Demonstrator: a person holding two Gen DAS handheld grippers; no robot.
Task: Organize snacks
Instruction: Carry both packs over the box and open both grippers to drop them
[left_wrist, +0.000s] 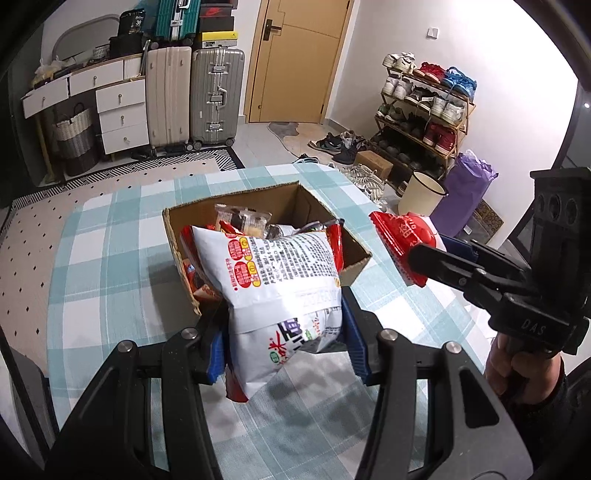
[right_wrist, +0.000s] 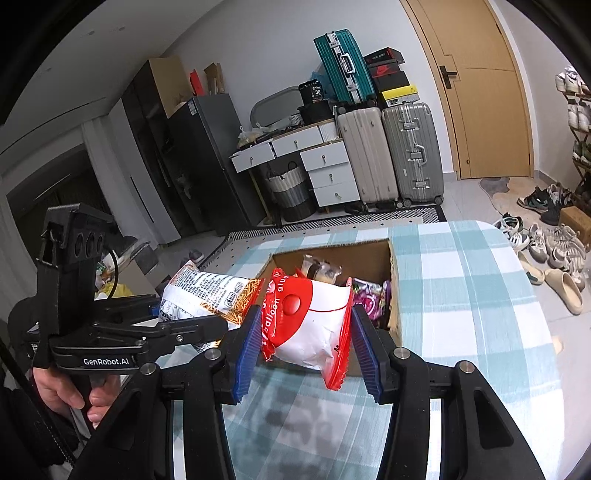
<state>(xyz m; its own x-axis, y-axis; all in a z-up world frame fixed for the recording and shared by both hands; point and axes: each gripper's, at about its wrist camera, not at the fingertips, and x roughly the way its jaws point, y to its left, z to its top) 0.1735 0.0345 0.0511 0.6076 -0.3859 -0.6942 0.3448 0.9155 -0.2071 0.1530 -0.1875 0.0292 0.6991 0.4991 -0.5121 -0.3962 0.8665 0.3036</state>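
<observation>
A cardboard box (left_wrist: 317, 206) with several snack packs stands on the checked tablecloth; it also shows in the right wrist view (right_wrist: 369, 254). My left gripper (left_wrist: 284, 347) is shut on a large white and red snack bag (left_wrist: 280, 280), held just in front of the box's near edge. The same bag shows at the left of the right wrist view (right_wrist: 207, 291). My right gripper (right_wrist: 306, 343) is shut on a red and white packet (right_wrist: 314, 325), held near the box's front. That packet shows in the left wrist view (left_wrist: 402, 236), right of the box.
The table (left_wrist: 110, 258) has a blue and white checked cloth. Beyond it are suitcases (left_wrist: 218, 96), a white drawer unit (left_wrist: 118, 110), a wooden door (left_wrist: 295, 59), a shoe rack (left_wrist: 424, 107) and a cream bucket (left_wrist: 421, 192) on the floor.
</observation>
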